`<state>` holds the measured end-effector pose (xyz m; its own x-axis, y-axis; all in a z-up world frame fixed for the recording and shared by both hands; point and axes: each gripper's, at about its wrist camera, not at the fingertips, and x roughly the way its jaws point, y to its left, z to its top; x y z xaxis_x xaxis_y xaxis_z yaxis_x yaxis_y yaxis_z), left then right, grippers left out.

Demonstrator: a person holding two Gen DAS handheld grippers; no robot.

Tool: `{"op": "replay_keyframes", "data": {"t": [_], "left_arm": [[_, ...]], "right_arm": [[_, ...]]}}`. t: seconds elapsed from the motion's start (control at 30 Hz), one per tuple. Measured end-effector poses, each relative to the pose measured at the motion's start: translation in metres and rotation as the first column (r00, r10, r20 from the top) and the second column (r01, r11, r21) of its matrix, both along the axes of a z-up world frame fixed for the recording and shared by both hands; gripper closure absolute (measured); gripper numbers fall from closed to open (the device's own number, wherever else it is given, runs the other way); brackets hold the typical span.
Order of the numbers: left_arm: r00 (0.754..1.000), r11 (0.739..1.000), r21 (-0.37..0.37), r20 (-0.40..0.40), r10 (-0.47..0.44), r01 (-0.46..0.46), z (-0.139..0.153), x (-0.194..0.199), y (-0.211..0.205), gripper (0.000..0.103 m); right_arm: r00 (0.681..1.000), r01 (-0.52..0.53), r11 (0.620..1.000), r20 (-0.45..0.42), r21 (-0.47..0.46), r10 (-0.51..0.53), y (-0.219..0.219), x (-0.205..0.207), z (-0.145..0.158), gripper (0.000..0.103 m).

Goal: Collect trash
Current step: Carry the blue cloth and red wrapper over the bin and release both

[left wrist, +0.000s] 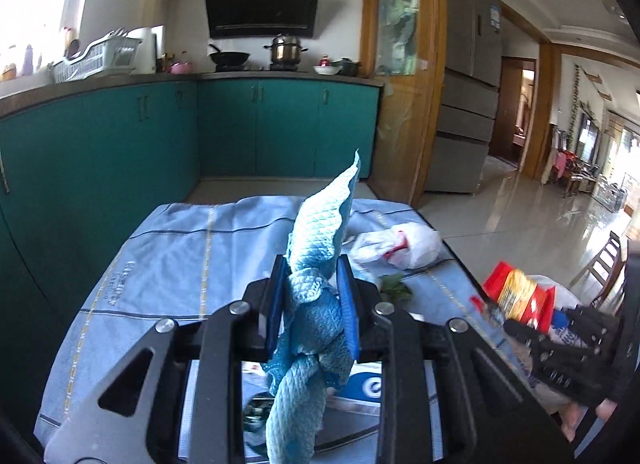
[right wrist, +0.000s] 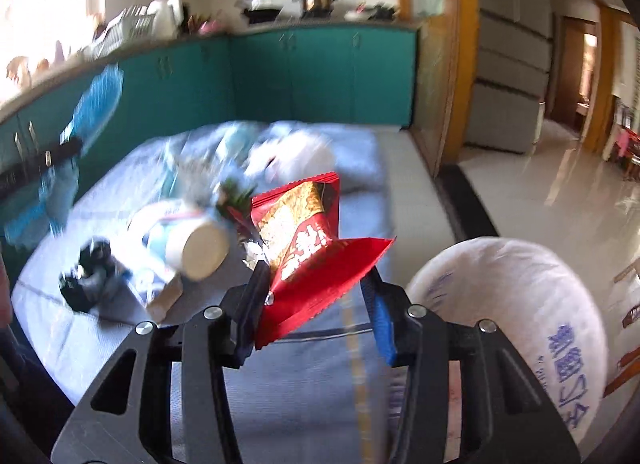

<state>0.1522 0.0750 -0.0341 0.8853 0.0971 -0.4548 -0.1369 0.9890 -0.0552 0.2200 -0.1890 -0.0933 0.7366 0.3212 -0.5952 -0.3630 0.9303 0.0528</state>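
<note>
My left gripper (left wrist: 311, 276) is shut on a crumpled blue cloth (left wrist: 316, 264), held above the table; the cloth also shows at the left of the right wrist view (right wrist: 94, 103). My right gripper (right wrist: 316, 284) holds a red snack wrapper (right wrist: 308, 240) between its jaws, which stand fairly wide; the wrapper also shows in the left wrist view (left wrist: 516, 296). On the blue tablecloth (left wrist: 168, 256) lie a white plastic bag (left wrist: 400, 244), green scraps (left wrist: 394, 288), a tipped paper cup (right wrist: 192, 244) and a black crumpled item (right wrist: 86, 276).
A large white woven sack (right wrist: 520, 304) sits open at the table's right edge, beside my right gripper. Teal kitchen cabinets (left wrist: 240, 127) stand behind the table. A tiled floor (left wrist: 520, 207) and a wooden chair (left wrist: 604, 264) are on the right.
</note>
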Motion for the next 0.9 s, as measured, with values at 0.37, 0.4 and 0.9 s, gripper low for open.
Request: {"op": "replay_keyframes", "data": {"t": [0.37,0.4,0.9], "left_arm": [[0.903,0.902,-0.12,-0.066,-0.424,0.415,-0.009,0.025,-0.118,0.077],[0.891,0.891,-0.125,-0.074,-0.447,0.436,-0.011,0.029,-0.129,0.077],[0.749,0.769,-0.085,-0.182,-0.637,0.633,-0.078,0.07,-0.267,0.036]], "right_arm": [[0.942,0.331,0.941,0.038,0.069,-0.334,-0.123,-0.007,0.017,0.056],[0.933,0.354,0.932,0.033,0.077,-0.357,-0.134,-0.009,0.016,0.056],[0.883,0.468,0.878,-0.007,0.094,-0.47,-0.196,-0.025,0.005,0.056]]}}
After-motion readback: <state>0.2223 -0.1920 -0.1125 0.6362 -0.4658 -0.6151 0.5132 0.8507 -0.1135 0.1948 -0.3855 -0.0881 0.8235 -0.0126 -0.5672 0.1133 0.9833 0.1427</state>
